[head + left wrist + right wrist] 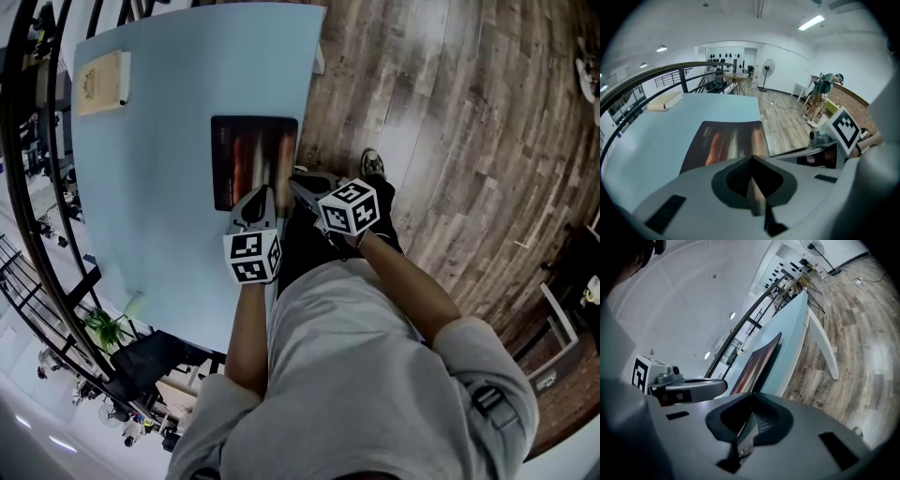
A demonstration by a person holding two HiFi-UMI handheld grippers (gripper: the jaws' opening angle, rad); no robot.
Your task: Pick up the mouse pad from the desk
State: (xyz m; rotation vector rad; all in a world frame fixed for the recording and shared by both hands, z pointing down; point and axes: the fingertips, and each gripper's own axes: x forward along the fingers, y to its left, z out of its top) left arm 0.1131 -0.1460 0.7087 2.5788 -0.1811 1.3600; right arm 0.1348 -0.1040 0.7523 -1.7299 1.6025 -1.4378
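Mouse pad [253,155] mostly flat on desk [159,169], by its right edge | left gripper [255,208] pinched onto pad's near edge | right gripper [298,186] clamped on near corner | two grips, presumably so the limp sheet lifts level.

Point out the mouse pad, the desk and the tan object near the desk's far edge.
mouse pad [249,157]: head view, middle of its dark top face.
desk [159,206]: head view, bare blue surface left of the mouse pad.
tan object [97,82]: head view, centre of its top.
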